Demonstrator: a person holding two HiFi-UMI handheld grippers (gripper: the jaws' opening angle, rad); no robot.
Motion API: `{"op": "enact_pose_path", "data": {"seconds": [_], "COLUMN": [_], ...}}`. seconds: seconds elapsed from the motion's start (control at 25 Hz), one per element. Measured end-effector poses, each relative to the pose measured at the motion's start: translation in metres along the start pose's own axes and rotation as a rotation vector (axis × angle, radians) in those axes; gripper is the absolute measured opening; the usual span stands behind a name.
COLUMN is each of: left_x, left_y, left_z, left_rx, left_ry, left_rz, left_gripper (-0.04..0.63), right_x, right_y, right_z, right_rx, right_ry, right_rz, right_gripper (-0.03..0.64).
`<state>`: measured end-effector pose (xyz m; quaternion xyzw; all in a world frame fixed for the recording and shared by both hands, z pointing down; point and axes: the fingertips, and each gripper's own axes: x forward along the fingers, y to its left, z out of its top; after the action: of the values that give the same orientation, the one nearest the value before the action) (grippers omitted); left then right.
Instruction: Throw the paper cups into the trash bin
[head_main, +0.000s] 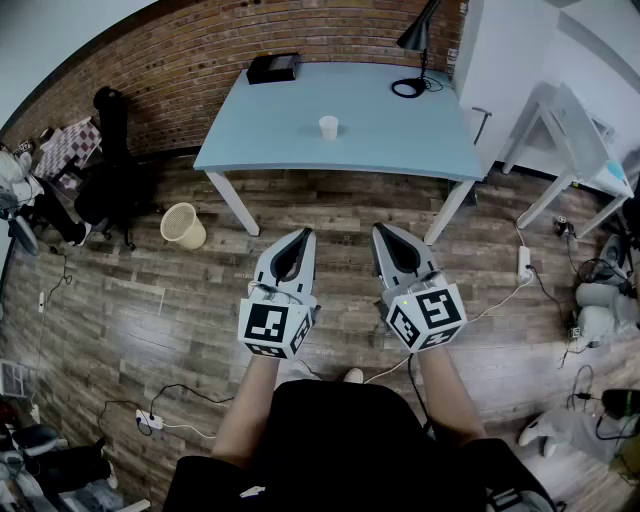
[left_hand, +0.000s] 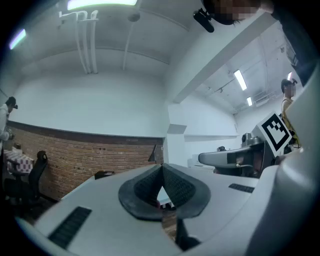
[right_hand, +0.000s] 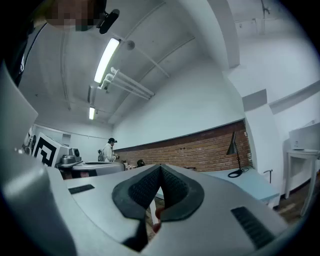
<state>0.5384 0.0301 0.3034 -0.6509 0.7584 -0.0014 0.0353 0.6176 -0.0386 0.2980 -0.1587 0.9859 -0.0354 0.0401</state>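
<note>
I had the left gripper (head_main: 299, 236) fully closed, its ribbed pads (left_hand: 145, 188) meeting at the tips with nothing between them. The right gripper (head_main: 386, 231) was the same: its pads (right_hand: 143, 188) pressed tip to tip and gripped nothing. In the head view both sat side by side at the centre of the frame. Each was carried level on a forearm reaching up from the bottom edge, with the marker cubes (head_main: 272, 328) nearest me and the jaw tips aimed toward the table (head_main: 400, 135). Neither tool touched anything.

Beyond the tips lay wooden floor (head_main: 150, 330). The trash bin (head_main: 183, 225), a cream basket, sat on it at centre left, near the table's front left leg. Further up the frame, a single paper cup (head_main: 328, 127) stood upright near the middle of the pale blue tabletop, well apart from both grippers. A black box (head_main: 273, 68) rested at the table's far left corner and a black lamp (head_main: 418, 40) at its far right, against the brick wall (head_main: 200, 50).
</note>
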Motion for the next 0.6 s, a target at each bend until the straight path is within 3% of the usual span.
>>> {"op": "enact_pose_path", "data": {"seconds": [0.6], "left_x": [-0.003], "left_y": [-0.006], "left_z": [-0.004], "left_rx": [0.015], "left_ry": [0.017], "left_rz": [0.015], "left_gripper": [0.002], "right_x": [-0.003], "right_y": [-0.004], "right_z": [-0.013], "right_rx": [0.001], "right_ry": [0.042], "right_rz": [0.012], "right_gripper": [0.003]}}
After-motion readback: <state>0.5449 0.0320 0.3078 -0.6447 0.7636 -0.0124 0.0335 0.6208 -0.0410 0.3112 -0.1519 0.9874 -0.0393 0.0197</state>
